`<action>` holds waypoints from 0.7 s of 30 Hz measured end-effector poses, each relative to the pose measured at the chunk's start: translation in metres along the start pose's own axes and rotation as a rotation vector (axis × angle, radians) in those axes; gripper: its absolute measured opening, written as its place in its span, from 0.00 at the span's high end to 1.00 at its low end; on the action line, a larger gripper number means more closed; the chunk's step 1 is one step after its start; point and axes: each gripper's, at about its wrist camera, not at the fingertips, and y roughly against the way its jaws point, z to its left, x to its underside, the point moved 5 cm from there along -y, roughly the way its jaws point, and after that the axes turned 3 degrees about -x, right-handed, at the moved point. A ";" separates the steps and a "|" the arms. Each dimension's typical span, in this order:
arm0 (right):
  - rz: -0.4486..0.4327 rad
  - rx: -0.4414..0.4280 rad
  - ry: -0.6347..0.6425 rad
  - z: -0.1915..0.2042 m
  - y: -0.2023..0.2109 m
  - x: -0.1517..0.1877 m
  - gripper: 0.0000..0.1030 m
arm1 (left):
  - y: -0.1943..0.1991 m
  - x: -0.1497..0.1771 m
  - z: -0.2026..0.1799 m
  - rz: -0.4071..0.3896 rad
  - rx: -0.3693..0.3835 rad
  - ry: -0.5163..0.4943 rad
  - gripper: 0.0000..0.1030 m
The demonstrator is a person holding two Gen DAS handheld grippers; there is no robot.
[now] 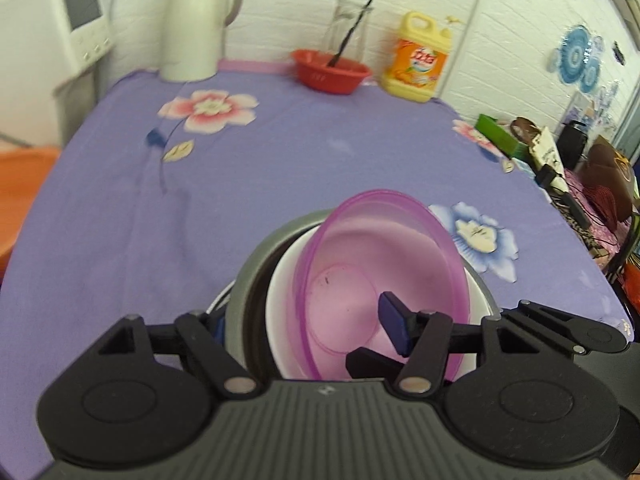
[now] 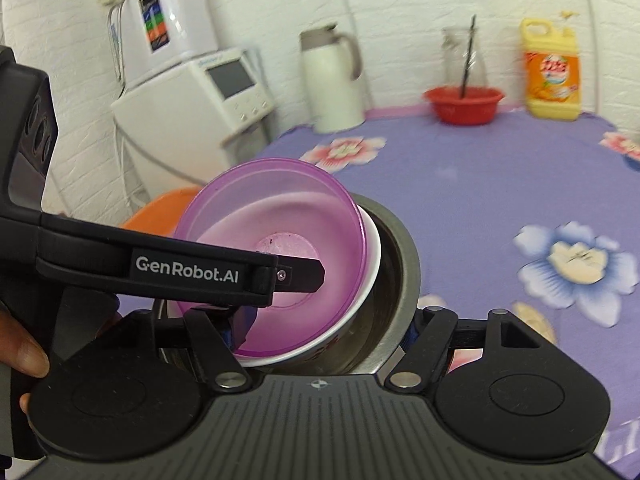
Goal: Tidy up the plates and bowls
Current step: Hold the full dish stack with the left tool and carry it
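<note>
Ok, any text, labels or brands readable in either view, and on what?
"GenRobot.AI": on the left gripper's arm, right wrist view.
Detergent bottle label: red characters, too blurred to read.
White appliance buttons and lettering: too small.
Upper appliance panel: unreadable.
Card at table edge: blurred.

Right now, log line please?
nested, tilted: purple bowl, white bowl, steel bowl | left gripper: clamps all three walls | right gripper: straddles rim, grip unclear
</note>
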 end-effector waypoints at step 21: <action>0.064 0.018 -0.028 0.007 -0.019 0.013 0.00 | 0.020 -0.005 0.007 -0.217 -0.025 -0.079 0.03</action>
